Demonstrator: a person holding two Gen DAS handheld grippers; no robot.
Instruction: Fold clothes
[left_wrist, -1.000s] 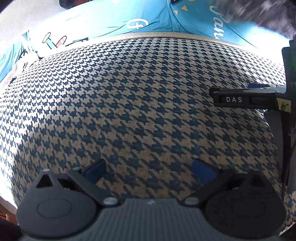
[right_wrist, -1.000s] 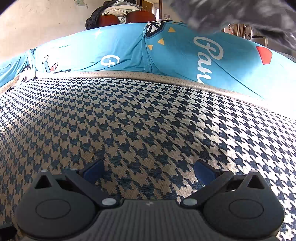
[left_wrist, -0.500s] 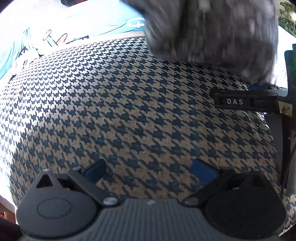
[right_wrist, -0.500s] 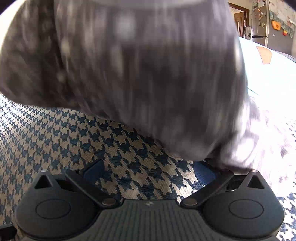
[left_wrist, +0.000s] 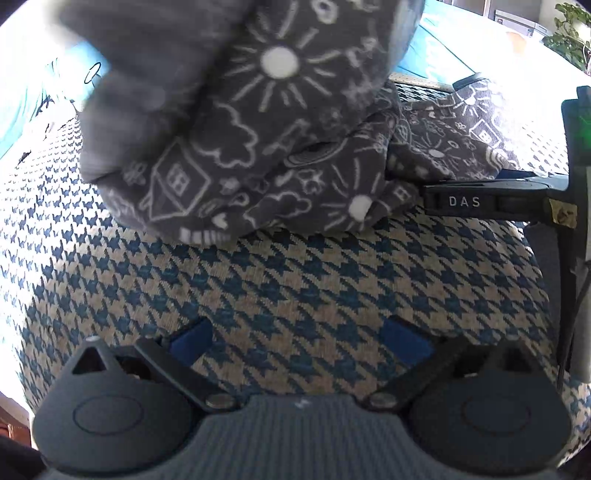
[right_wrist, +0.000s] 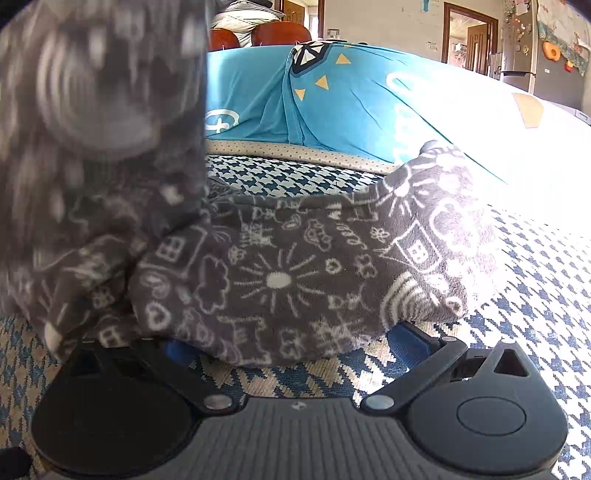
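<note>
Now, what changed: a second ago both views showed only the bare houndstooth surface (left_wrist: 295, 280); half a second ago a blurred grey mass was dropping in; the grey printed garment (left_wrist: 258, 155) has now landed on it in a crumpled heap.
Left part of garment: in the left wrist view its upper left portion is blurred, so that part seems not yet settled.
Left gripper (left_wrist: 299, 338): jaws spread wide, blue pads apart, nothing between them; the garment lies near, ahead of the fingertips, not touching them.
Middle of garment: bunched folds, doodle print of suns, clouds and houses; no hem or sleeve can be told apart yet.
Right gripper (right_wrist: 295, 345): jaws spread; the garment's near edge drapes over both blue pads, but they are not closed on it.
Garment in the right view (right_wrist: 295, 273): heaped just in front of the jaws, with a blurred fold hanging at far left.
Meaning for the task: folding looks barely begun; judged from the heap, the cloth must first be spread flat and an edge found.
Writing, left to right: white partial lettering and a ringed emblem on the turquoise cloth (right_wrist: 332, 99) behind, unreadable; "DAS" on the black bar (left_wrist: 476, 201) at the right of the left view.
</note>
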